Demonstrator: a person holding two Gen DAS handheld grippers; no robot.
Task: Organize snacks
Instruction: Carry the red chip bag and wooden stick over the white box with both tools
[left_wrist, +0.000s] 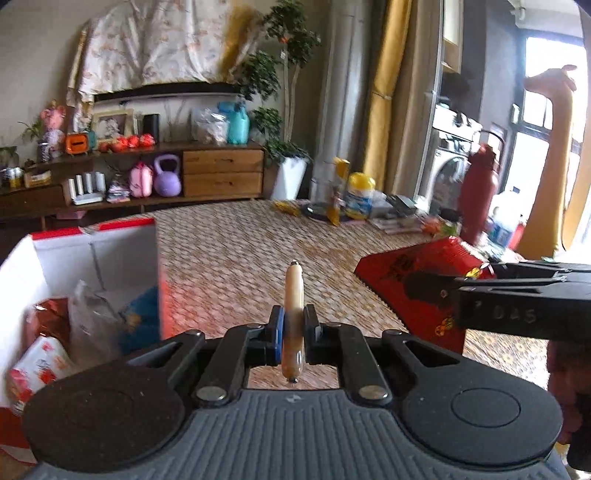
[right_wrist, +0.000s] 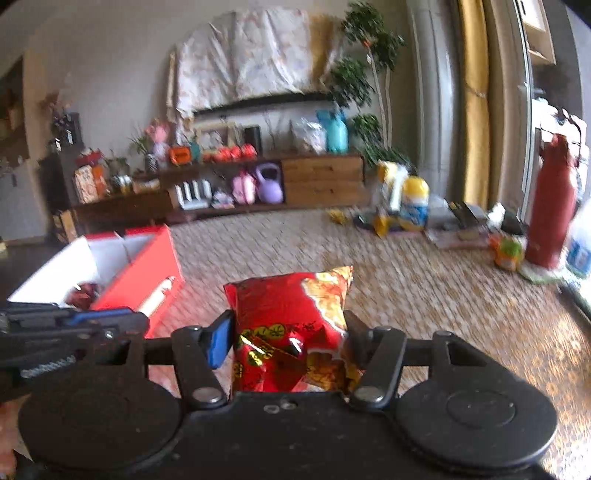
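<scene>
My left gripper (left_wrist: 293, 334) is clamped tight on a thin sausage stick (left_wrist: 293, 295), which stands nearly upright between the pads, most of its length poking out beyond them and a short end hanging below. My right gripper (right_wrist: 288, 341) is squeezed onto a red snack bag (right_wrist: 291, 317), the pads pressing its sides, and the bag is clear of the woven mat (right_wrist: 406, 295).

The sausage stick is slick and round, held only across a narrow band. I judge that a sharp tilt could make it pivot or slide out, and it would roll on the mat.

The bag is puffy and soft; the pads bear on air and foil, so it may slump or slip free if I swing fast. Squeezing harder risks crushing what is inside.

The two grippers sit close together: in the left view the right one (left_wrist: 524, 291) crosses just beside my fingers, with the bag (left_wrist: 417, 288) held in it. Carrying both loads at once, I could knock one into the other.

The open red box (left_wrist: 92, 266) lies to the left and already holds several packets (left_wrist: 40, 358). Its near wall stands high; a low approach could catch the rim and tip it.
</scene>
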